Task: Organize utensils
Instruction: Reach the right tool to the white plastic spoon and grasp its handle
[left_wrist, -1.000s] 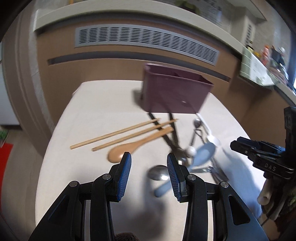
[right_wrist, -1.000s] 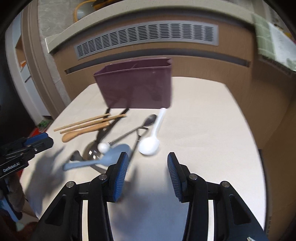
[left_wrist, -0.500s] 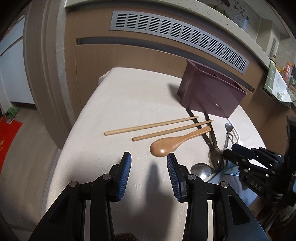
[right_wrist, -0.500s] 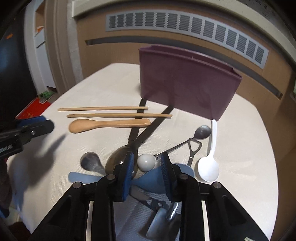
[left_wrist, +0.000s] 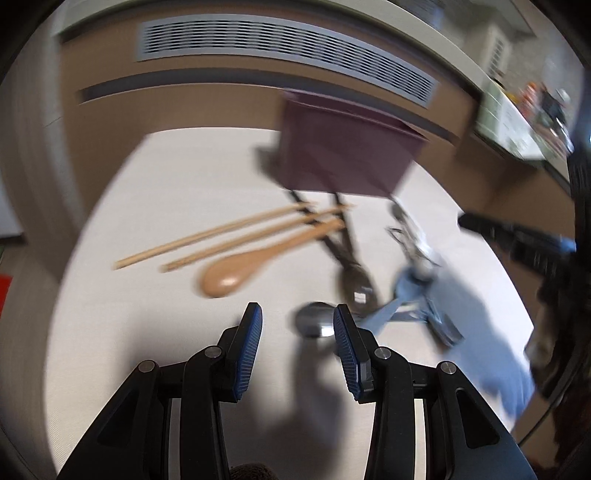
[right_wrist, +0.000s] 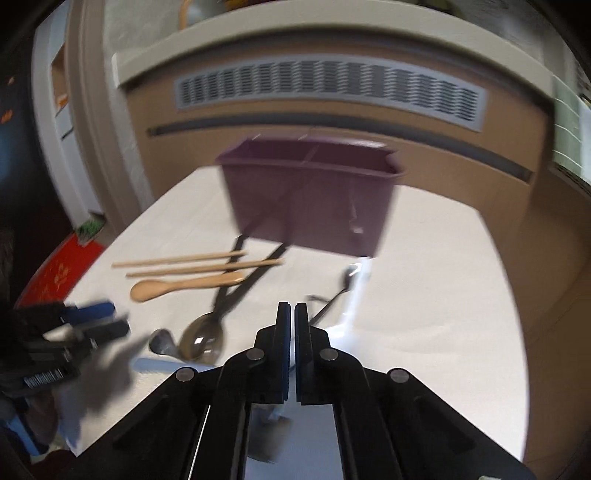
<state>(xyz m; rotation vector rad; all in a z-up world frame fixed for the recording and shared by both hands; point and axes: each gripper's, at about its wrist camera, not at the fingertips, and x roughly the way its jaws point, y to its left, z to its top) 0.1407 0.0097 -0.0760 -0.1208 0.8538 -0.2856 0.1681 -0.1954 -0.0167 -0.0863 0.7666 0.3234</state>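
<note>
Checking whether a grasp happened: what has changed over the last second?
The right gripper, open a second ago, has closed its jaws to a sliver; nothing visibly sits between them. The left gripper stays open. Wooden spoon, chopsticks and purple bin lie unmoved.

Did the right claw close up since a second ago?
Yes. The right claw was wide open before; now its blue pads are almost touching, low over the utensil pile in front of the purple bin. What it grips is hidden.
</note>
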